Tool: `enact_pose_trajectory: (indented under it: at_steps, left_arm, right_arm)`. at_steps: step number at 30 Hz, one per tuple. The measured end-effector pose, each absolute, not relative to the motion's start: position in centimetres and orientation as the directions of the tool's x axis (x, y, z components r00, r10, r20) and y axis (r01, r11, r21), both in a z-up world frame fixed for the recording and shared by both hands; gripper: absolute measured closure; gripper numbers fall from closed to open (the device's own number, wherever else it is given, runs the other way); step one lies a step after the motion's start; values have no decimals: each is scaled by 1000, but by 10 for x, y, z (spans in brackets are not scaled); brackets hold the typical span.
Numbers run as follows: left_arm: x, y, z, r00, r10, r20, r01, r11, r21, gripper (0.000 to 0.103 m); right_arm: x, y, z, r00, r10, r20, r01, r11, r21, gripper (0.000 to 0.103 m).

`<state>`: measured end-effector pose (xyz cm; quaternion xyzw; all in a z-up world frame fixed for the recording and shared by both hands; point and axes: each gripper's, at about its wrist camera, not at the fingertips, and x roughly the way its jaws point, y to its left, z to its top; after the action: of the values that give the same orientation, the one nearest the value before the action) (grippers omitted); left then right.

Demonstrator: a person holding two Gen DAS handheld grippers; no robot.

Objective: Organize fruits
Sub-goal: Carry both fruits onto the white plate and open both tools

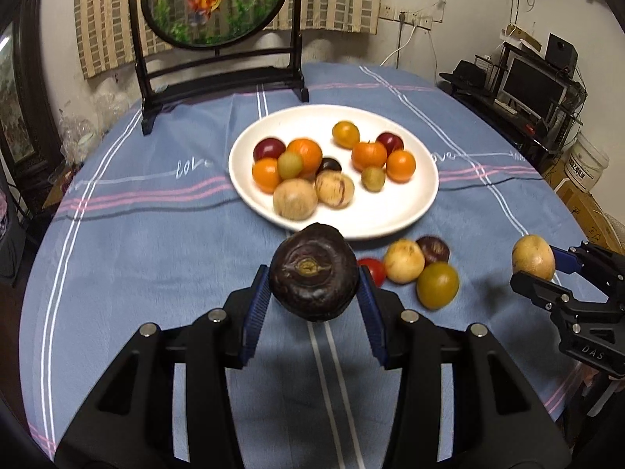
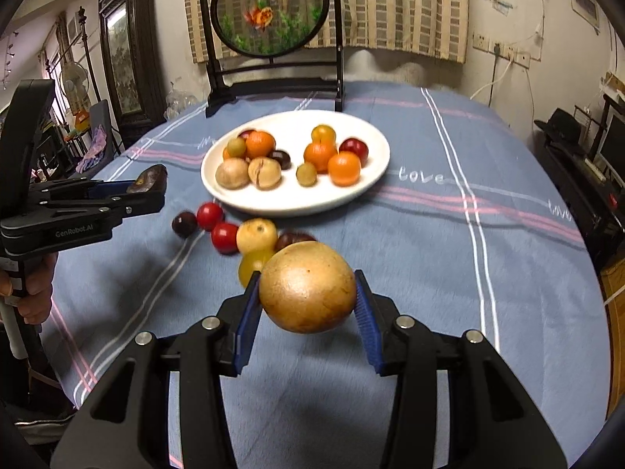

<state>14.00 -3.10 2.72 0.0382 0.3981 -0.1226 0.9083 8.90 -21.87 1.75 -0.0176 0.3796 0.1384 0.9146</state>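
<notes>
My left gripper is shut on a dark purple fruit, held above the cloth just in front of the white plate; it also shows in the right wrist view. My right gripper is shut on a tan-yellow round fruit, also seen at the right in the left wrist view. The plate holds several orange, red, green and tan fruits. Several loose fruits lie on the cloth near the plate's front edge.
A round goldfish screen on a black stand stands behind the plate. The blue striped tablecloth covers a round table. A black desk with a monitor is at the far right.
</notes>
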Motion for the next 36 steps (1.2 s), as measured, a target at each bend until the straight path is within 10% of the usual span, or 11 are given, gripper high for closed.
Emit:
enact_pose_trajectory:
  at_steps: [30,36]
  left_arm:
    - [335,-64,9,608,-155,-779,175,983,-59,57]
    - [324,-66,18,647,-172,-743,195,979,-57,32]
  right_arm:
    - [303,-180,-3,673,202,-711,-248,968,41,56]
    - [289,-180,2,712,203,-672,-243,969,35,39]
